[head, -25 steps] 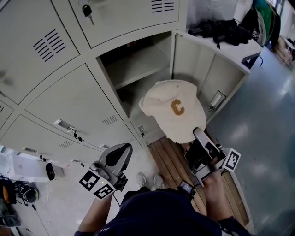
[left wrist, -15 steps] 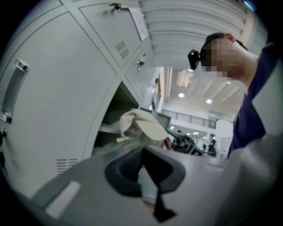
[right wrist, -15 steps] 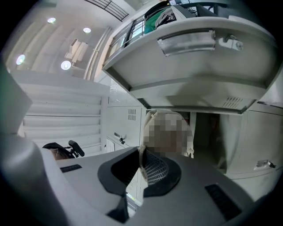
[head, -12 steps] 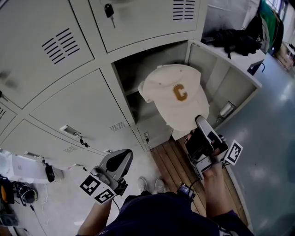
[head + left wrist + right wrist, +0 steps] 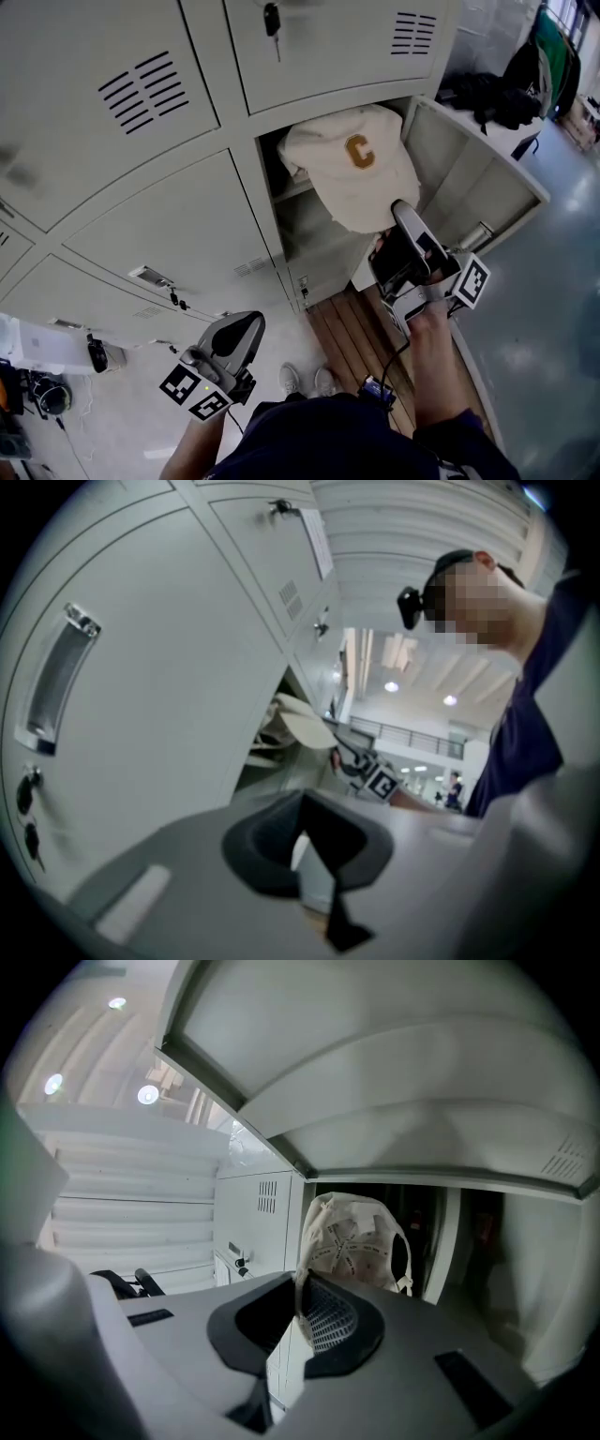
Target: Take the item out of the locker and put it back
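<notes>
Head view showed the left gripper (image 5: 232, 330) low at the left, pointing level beside the closed doors of the locker (image 5: 159, 216); left gripper view had its jaws together with nothing between them; further right, the cream cap (image 5: 352, 164) with a brown C hung at the mouth of the open compartment, in front of its shelf; the right gripper (image 5: 398, 225), tilted upward, was clamped on the cap's brim from below; the open door (image 5: 473, 164) stood at the right.

Black bag (image 5: 487, 94), white shoes (image 5: 291, 379), wooden boards (image 5: 342, 328)
</notes>
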Demonstrator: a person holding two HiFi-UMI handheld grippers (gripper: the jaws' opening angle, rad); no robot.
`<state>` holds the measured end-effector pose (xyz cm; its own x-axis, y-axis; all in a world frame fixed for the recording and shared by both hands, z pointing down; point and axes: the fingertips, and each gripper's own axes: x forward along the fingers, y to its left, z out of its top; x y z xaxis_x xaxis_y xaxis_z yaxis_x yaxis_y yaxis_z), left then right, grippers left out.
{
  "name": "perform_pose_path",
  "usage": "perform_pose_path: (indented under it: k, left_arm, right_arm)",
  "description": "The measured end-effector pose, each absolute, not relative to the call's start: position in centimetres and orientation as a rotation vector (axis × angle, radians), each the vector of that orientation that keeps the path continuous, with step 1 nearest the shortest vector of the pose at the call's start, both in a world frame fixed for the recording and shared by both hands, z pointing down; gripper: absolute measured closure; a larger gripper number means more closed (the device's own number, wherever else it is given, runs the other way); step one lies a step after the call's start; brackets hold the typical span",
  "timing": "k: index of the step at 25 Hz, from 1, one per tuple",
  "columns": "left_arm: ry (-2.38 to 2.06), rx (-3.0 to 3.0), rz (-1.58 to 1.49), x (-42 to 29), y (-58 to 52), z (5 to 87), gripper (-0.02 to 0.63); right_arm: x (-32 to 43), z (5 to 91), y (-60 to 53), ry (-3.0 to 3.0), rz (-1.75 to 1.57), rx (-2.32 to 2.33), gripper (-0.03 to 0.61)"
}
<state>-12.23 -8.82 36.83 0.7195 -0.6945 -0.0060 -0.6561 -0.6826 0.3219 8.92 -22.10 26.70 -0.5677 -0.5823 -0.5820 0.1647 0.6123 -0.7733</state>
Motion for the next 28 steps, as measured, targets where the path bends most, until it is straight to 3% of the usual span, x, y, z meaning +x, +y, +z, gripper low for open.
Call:
perform_pose_path:
  k: [28]
  left_arm:
    - [-0.904,2.618,-0.209,-12.8,-8.9,38.7,0.611]
  right_arm:
    - [2.6,29.4,-34.6,1.804,-1.151,-0.586,0.558]
